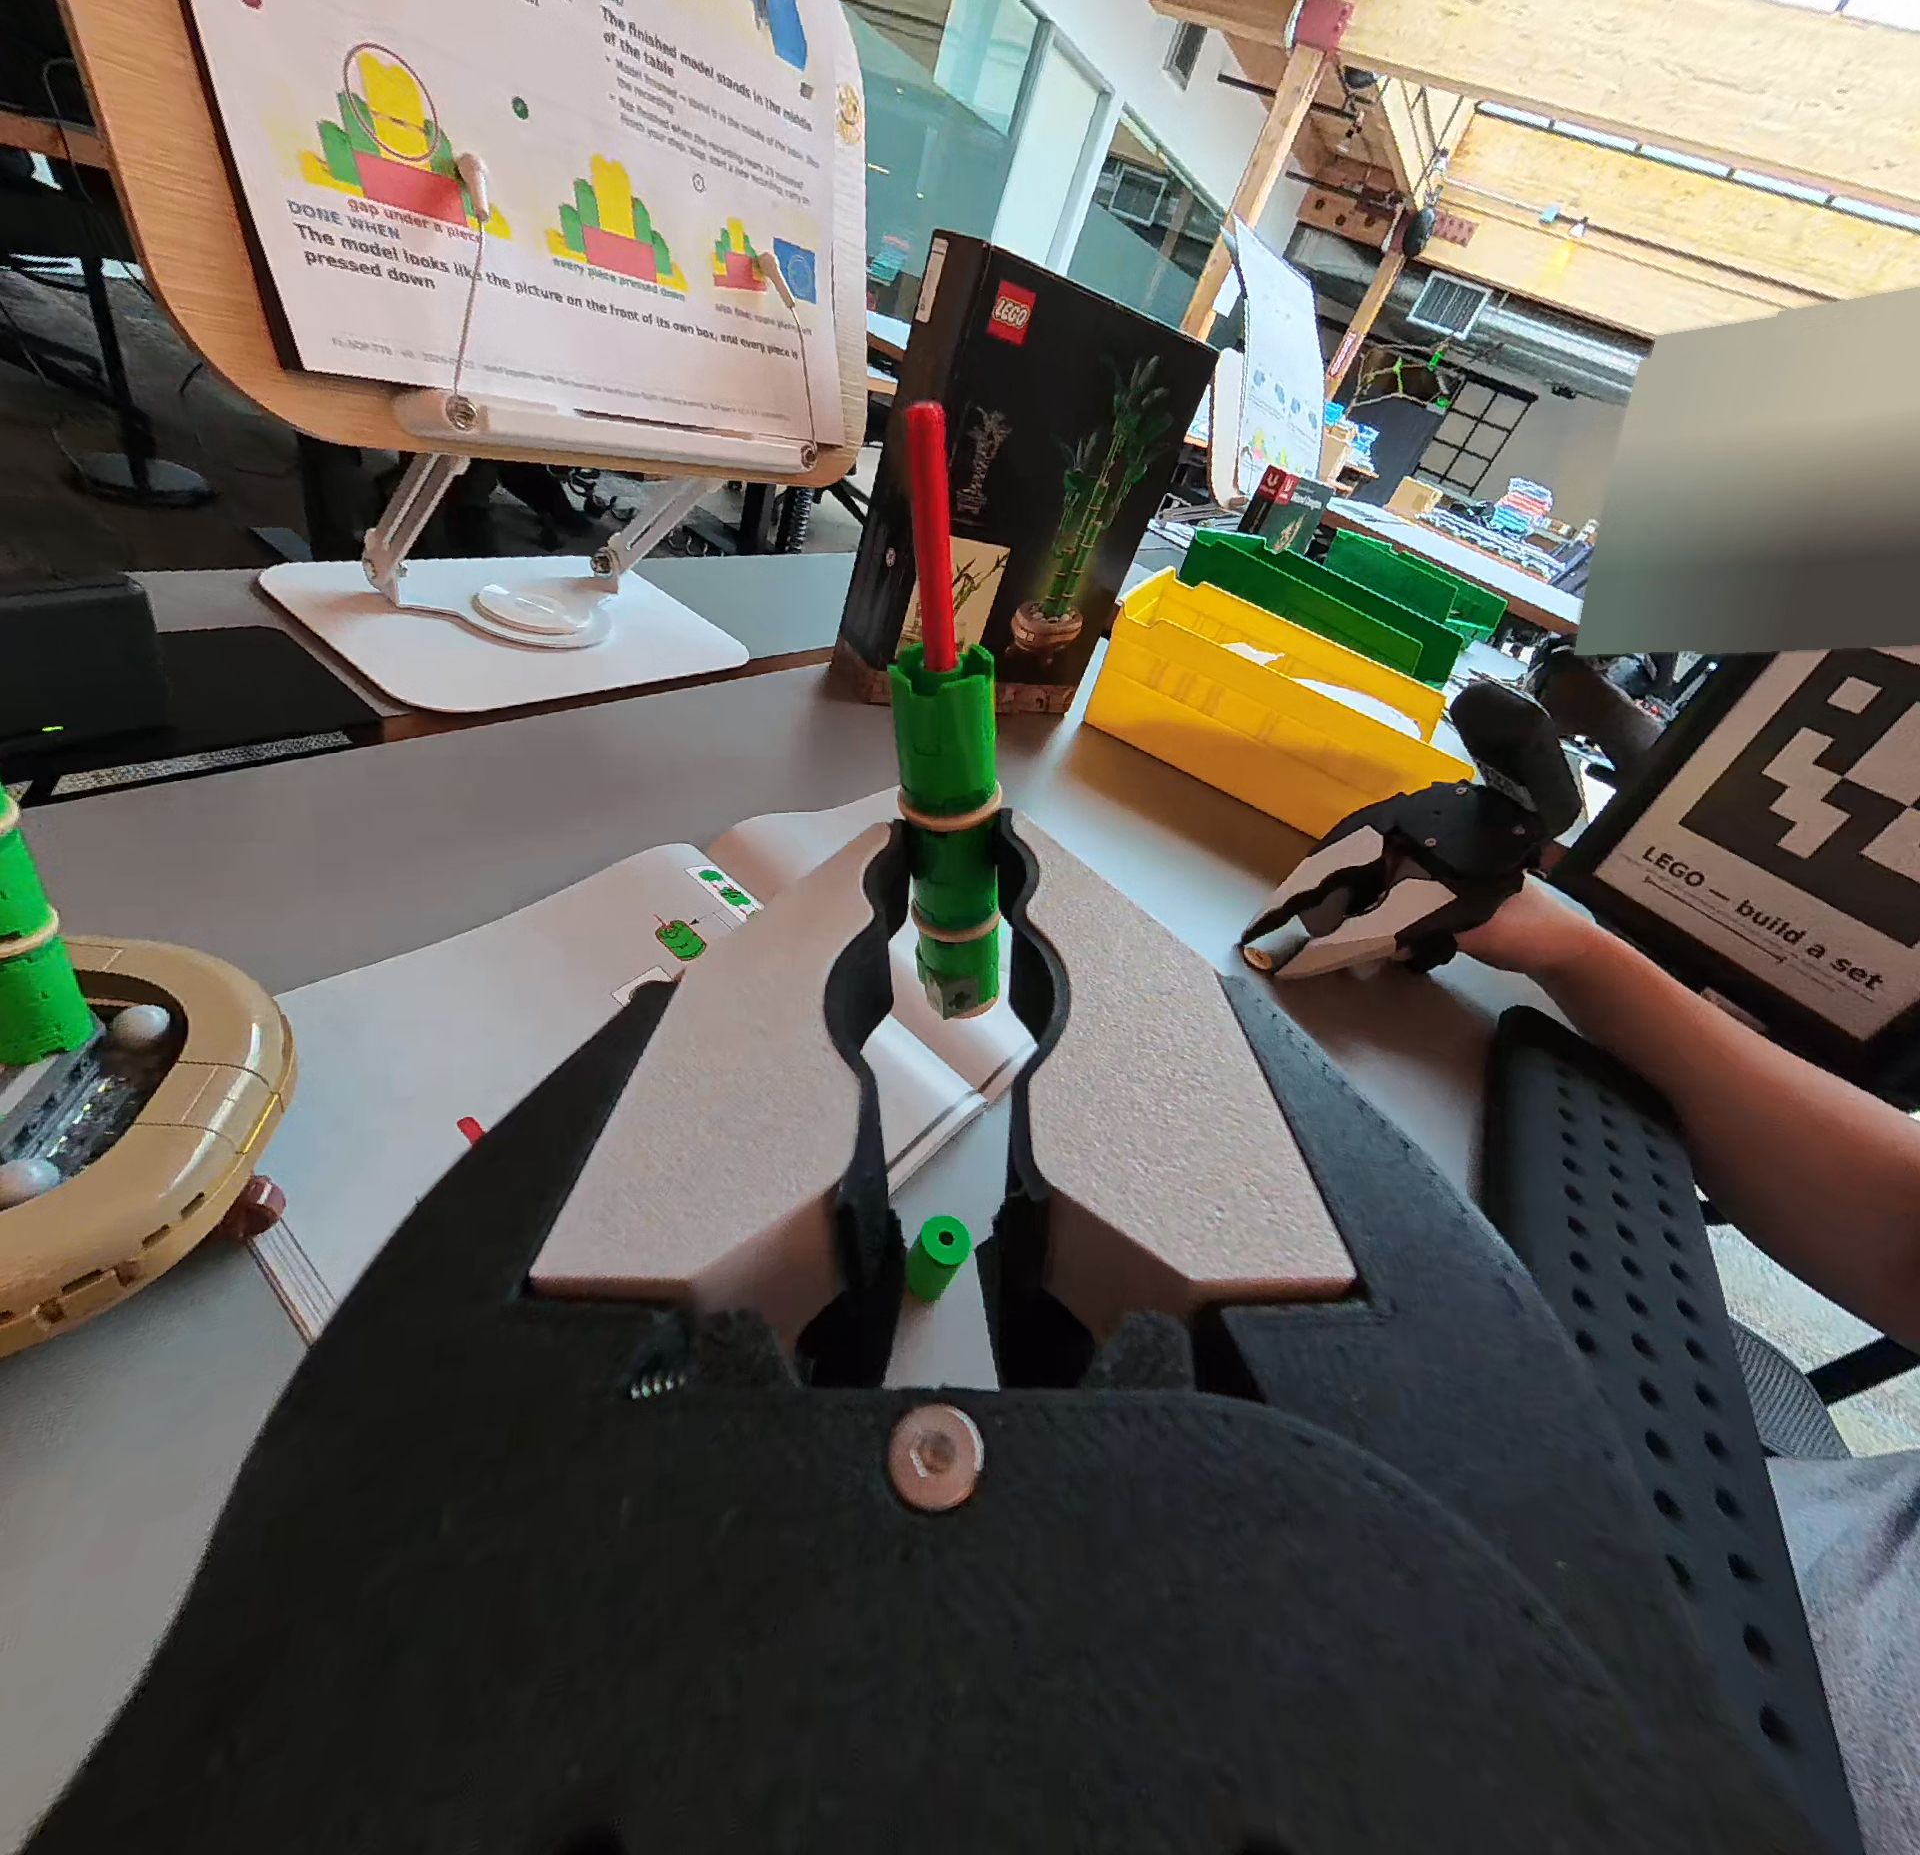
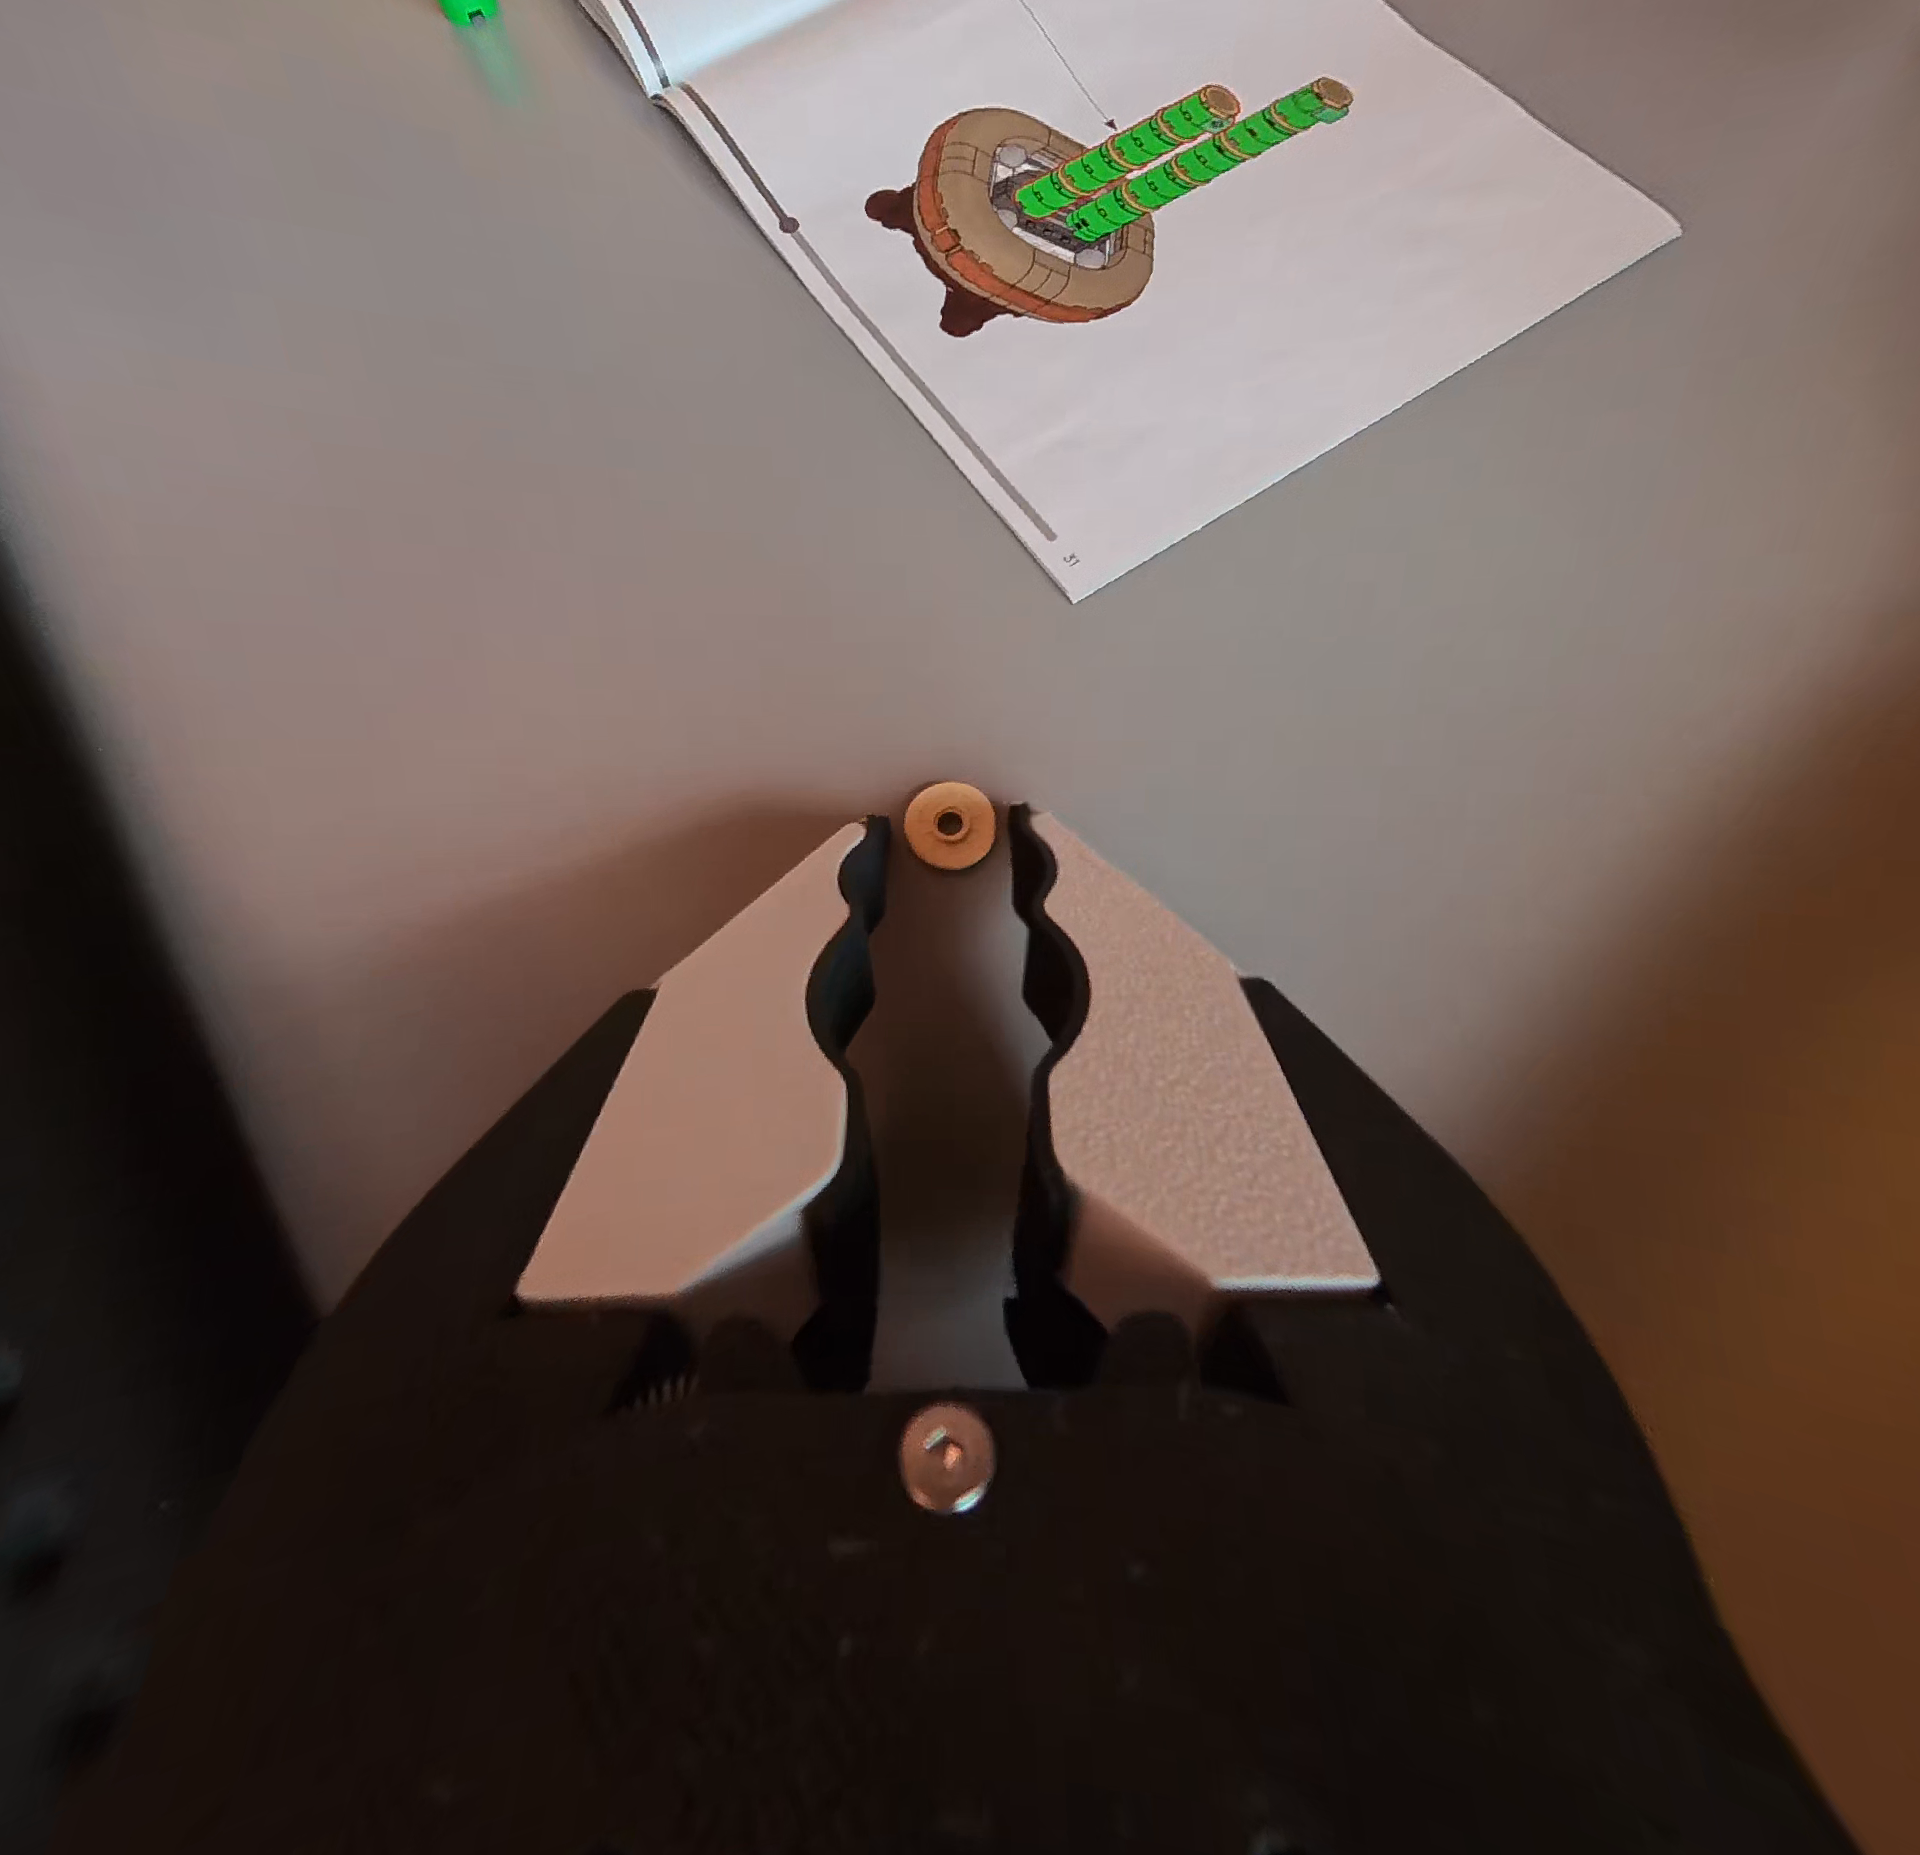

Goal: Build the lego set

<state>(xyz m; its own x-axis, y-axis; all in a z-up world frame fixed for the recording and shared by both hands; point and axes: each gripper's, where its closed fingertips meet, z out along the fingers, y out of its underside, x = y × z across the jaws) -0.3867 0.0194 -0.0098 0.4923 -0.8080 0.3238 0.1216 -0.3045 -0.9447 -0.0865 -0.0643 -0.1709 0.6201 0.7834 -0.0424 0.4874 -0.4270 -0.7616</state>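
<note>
Right gripper [image 2: 948, 829], jaws parted and holding nothing, tips flanking a small tan round plastic ring [image 2: 948, 826] flat on the grey table [image 2: 416, 455], hole upward. Left gripper [image 1: 951, 870], farther left, clamps an upright green stalk on a red axle [image 1: 948, 818].

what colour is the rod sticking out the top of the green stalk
Red rod, above the green stalk; clearest in the left wrist view.

Grey table [image 1: 436, 849], timber ceiling beams [image 1: 1621, 49], daylit windows [image 1: 997, 49].

Printed instruction sheet [image 1: 540, 143], red logo on dark box [image 1: 1039, 475], captioned marker card [image 1: 1797, 849], numbered booklet page [image 2: 1247, 382]
</note>
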